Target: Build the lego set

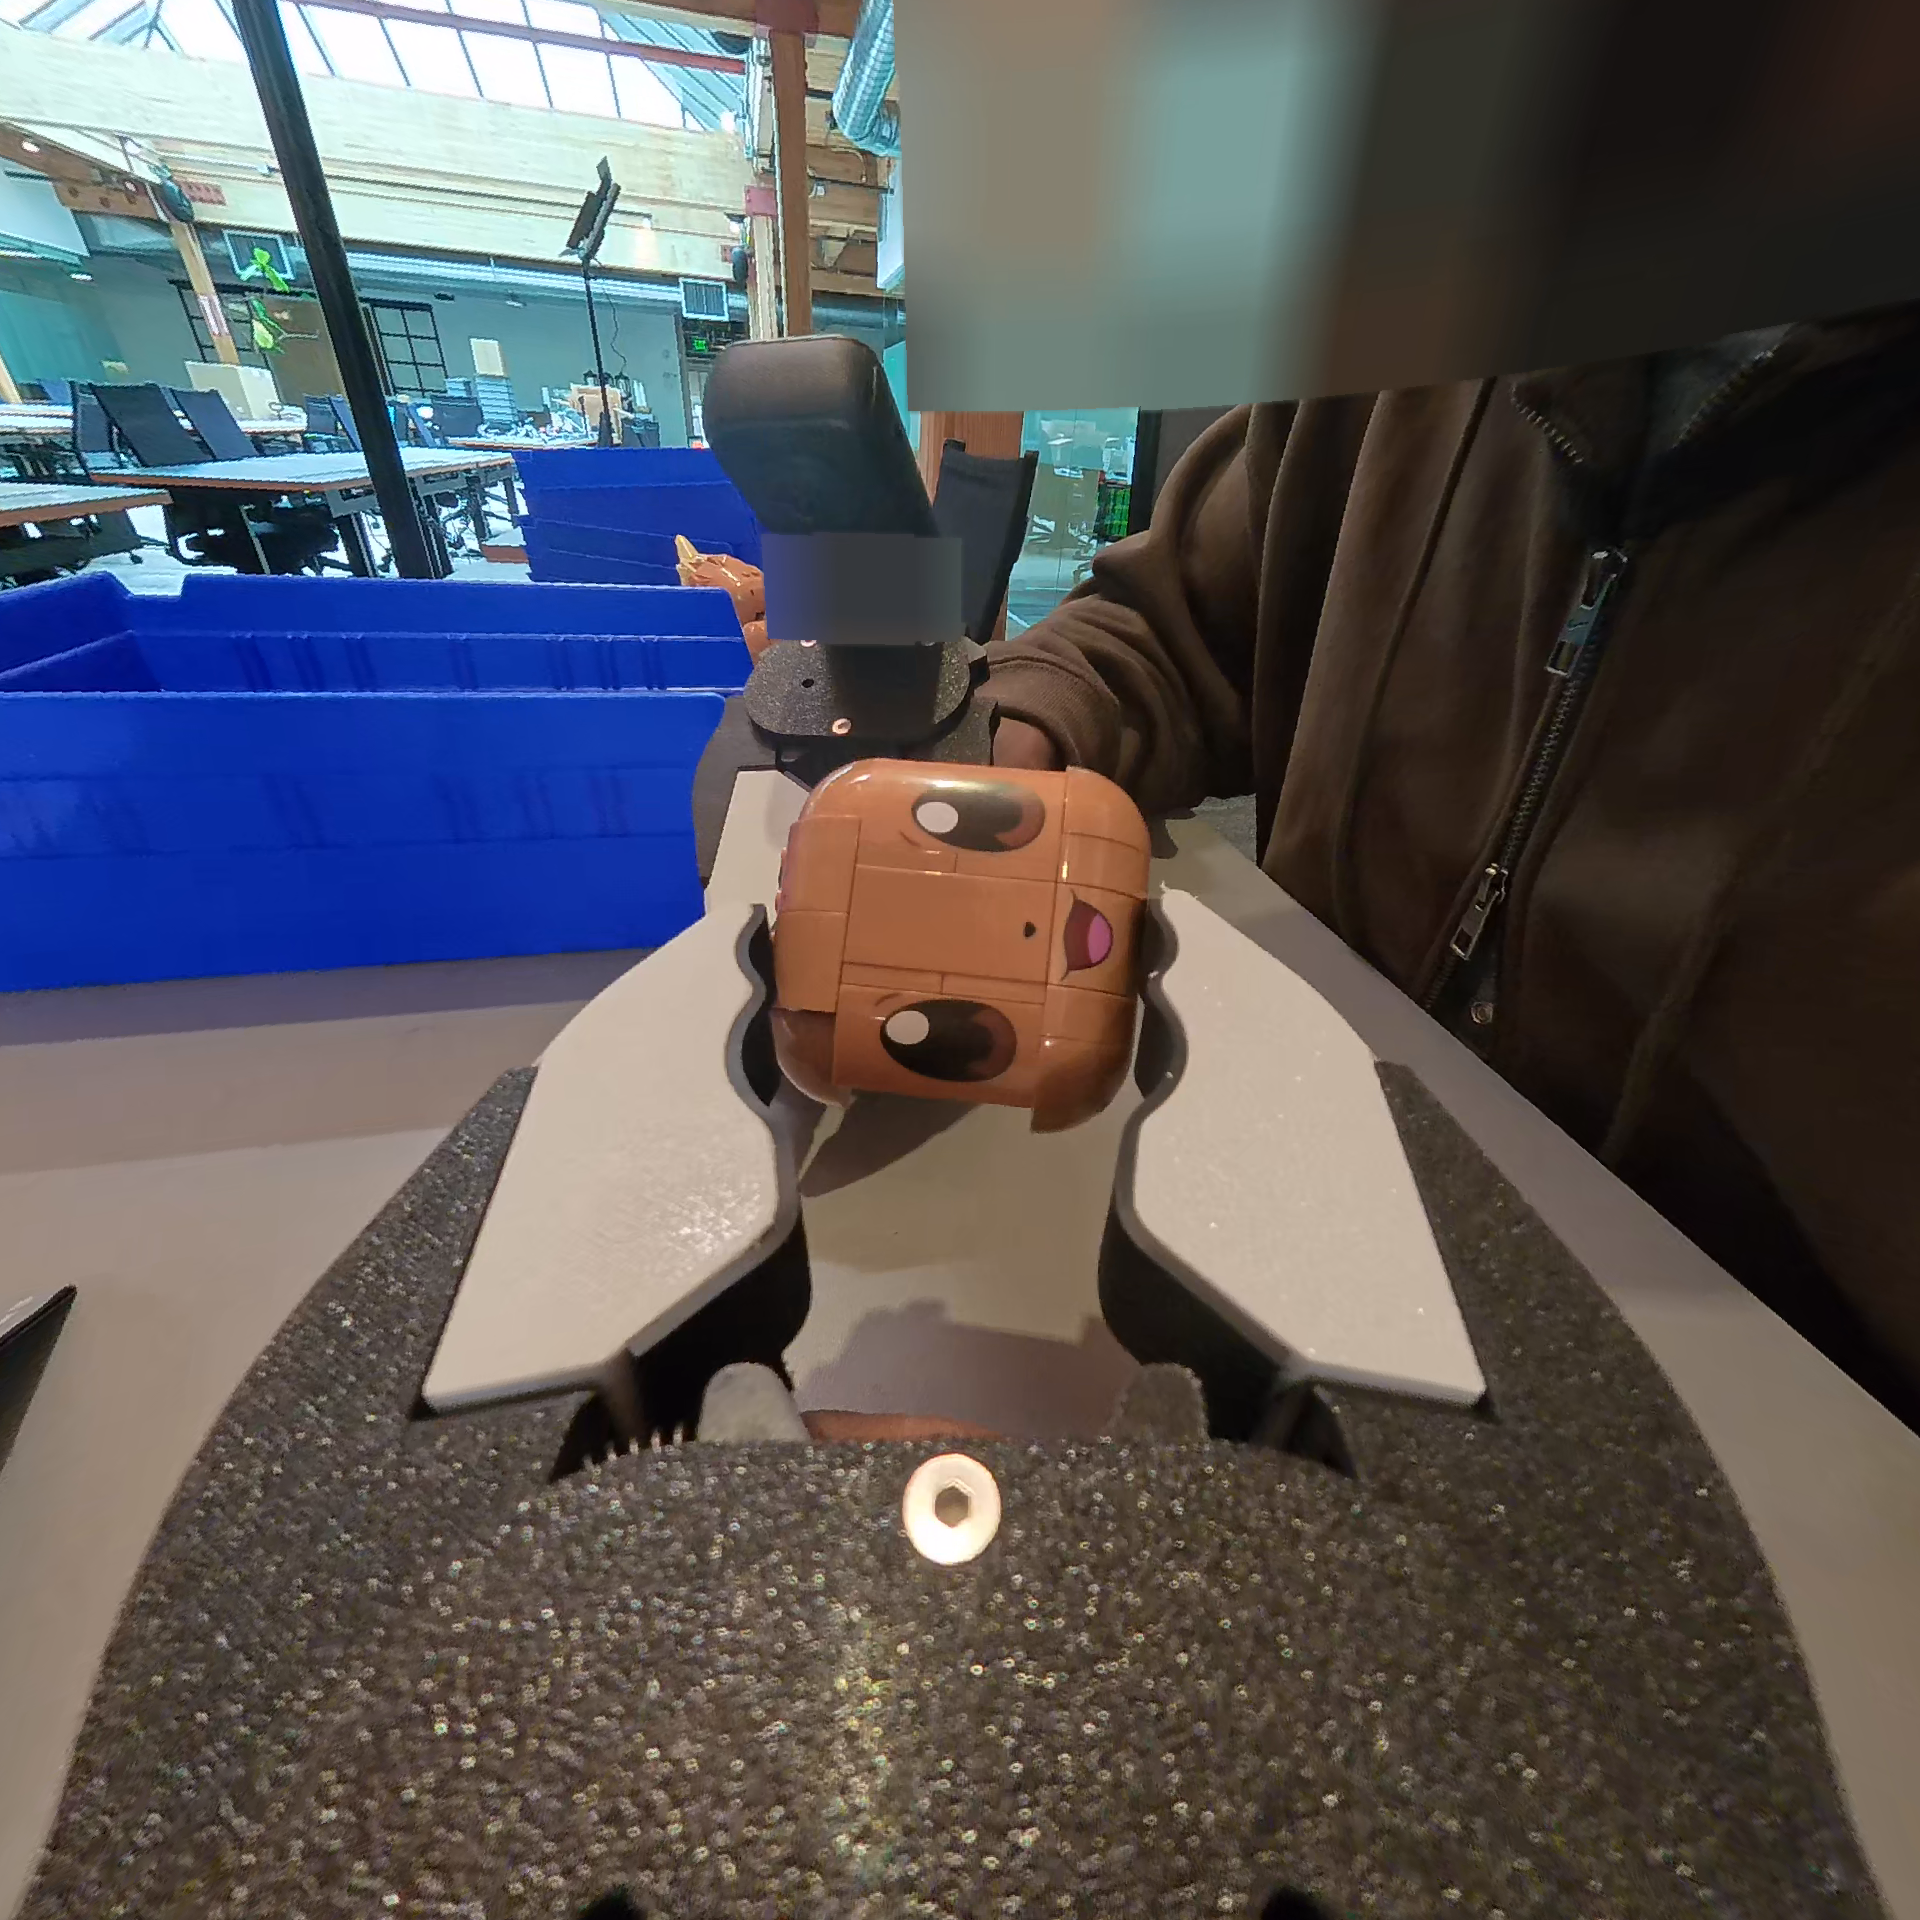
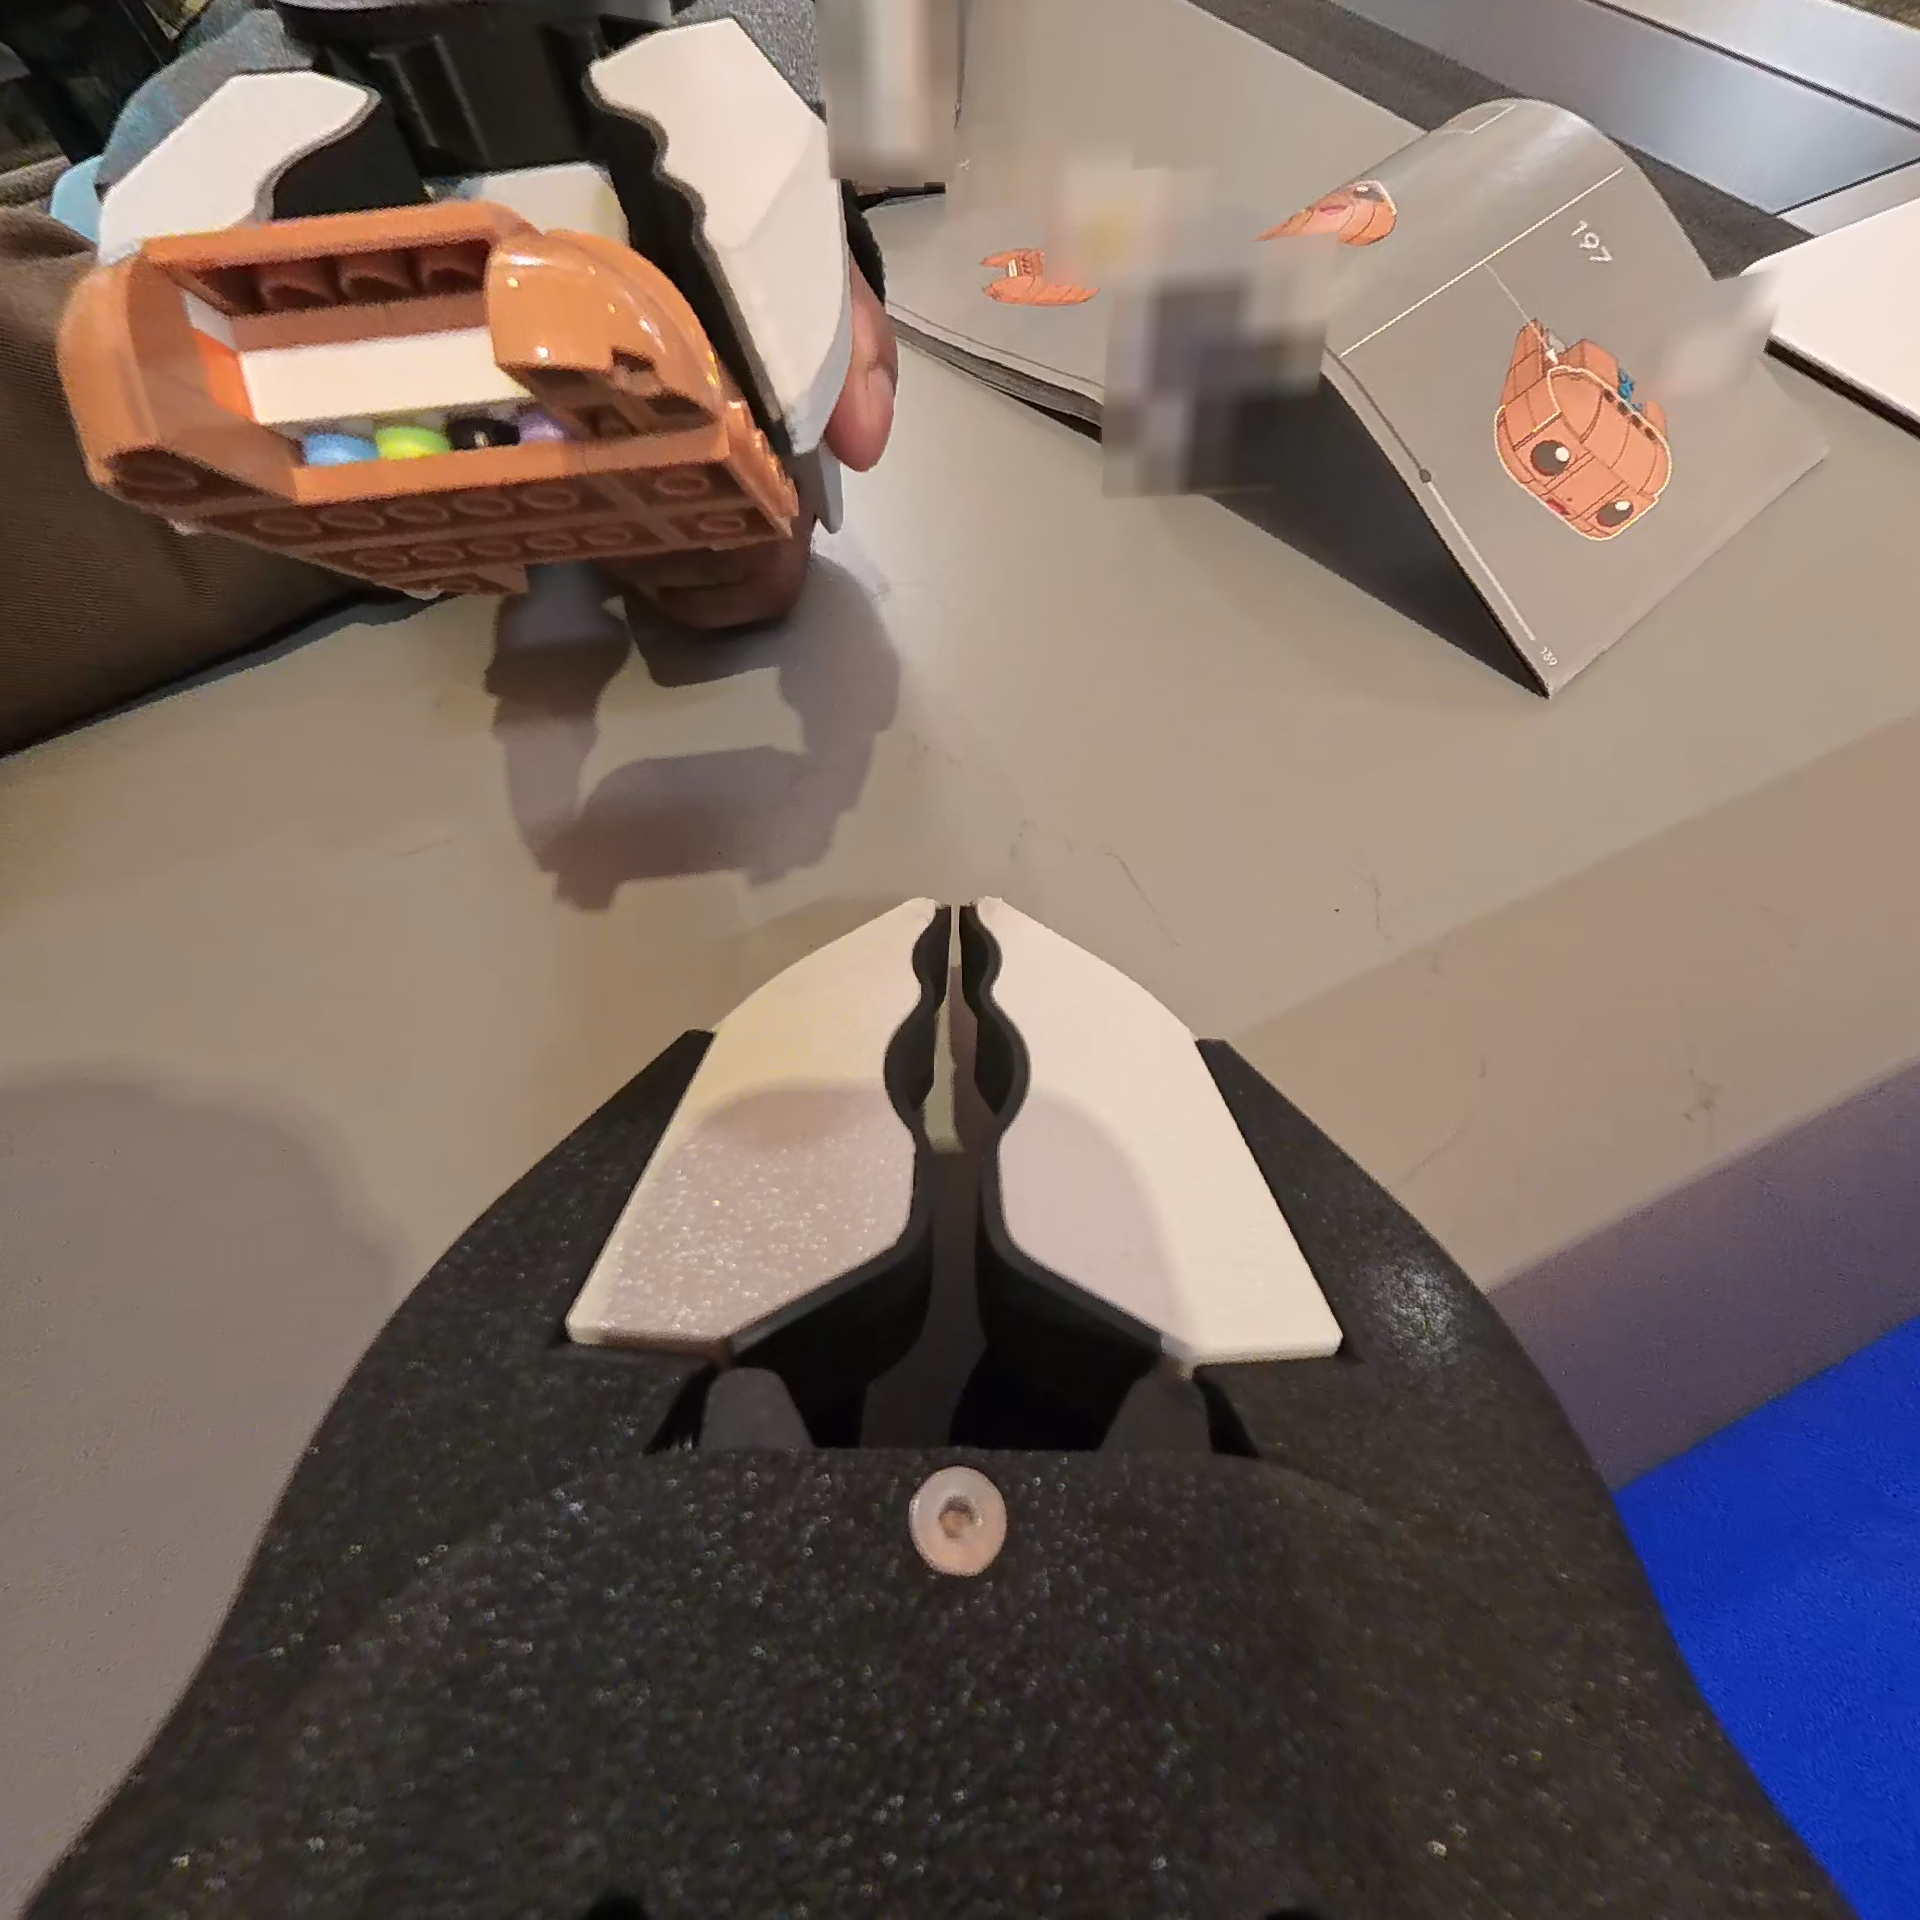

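Grey tabletop stretched under both grippers, with an open-plan office of desks and chairs behind a row of blue bins at the far edge. The left gripper was clamped on the lego head, a tan brick cube with two black eyes and a pink mouth, turned on its side and lifted off the table. From the right wrist view the head showed its open underside, with white plates and small coloured studs inside, gripped between the left gripper's white fingers. The right gripper hovered over bare table, its fingers pressed nearly together around nothing. A booklet lay open on the table beyond it, its curled page showing a drawing of the same head. A person's brown jacket filled the right side of the left view.
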Available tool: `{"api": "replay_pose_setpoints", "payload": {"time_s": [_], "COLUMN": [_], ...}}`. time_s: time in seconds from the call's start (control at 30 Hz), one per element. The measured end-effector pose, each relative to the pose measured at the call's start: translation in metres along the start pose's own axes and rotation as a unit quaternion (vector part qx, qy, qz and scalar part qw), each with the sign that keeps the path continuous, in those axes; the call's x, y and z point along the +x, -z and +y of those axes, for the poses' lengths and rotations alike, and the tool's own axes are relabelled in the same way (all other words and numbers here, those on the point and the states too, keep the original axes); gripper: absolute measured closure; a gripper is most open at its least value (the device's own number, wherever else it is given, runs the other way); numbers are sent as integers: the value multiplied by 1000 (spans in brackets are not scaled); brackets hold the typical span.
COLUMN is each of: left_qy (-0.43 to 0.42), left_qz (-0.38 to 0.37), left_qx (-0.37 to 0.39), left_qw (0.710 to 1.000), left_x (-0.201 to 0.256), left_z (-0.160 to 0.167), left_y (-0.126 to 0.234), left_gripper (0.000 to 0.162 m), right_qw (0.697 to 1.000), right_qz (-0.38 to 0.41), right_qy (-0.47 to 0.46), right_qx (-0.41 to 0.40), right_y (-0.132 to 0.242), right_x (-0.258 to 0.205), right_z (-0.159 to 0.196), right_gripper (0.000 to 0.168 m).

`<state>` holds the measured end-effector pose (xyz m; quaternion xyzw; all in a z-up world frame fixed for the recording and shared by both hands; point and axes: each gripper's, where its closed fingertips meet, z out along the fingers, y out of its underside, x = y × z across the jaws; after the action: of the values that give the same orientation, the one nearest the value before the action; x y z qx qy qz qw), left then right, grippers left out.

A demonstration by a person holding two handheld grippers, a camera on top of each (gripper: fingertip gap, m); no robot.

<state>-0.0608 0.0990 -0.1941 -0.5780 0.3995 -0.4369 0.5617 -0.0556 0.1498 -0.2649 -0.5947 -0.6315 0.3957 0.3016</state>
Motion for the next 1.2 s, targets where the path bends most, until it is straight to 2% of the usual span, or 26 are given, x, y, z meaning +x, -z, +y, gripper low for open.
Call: {"api": "replay_pose_setpoints", "payload": {"time_s": [0.4, 0.57, 0.7, 0.83, 1.2], "left_qy": [-28, -136, -239, -293, -283], "left_qz": [-16, -58, -96, -115, -112], "left_qx": [-20, -83, -145, -175, -211], "left_qw": [999, 986, 955, 933, 929], "left_x": [-2, -3, -6, -9, -13], "left_z": [4, 12, 20, 25, 40], "left_y": [-3, -11, -18, -21, -20], "left_gripper": [94, 94, 94, 94, 94], "right_qw": [1000, 1000, 1000, 1000, 1000], "right_qz": [0, 0, 0, 0, -1], "right_qy": [1, 1, 0, 1, 0], "right_qx": [-1, -1, -1, -2, -2], "right_y": [0, 0, 0, -1, 0], "right_x": [0, 0, 0, 0, 0], "right_z": [0, 0, 0, 0, 0], "right_gripper": [167, 167, 167, 167, 167]}}
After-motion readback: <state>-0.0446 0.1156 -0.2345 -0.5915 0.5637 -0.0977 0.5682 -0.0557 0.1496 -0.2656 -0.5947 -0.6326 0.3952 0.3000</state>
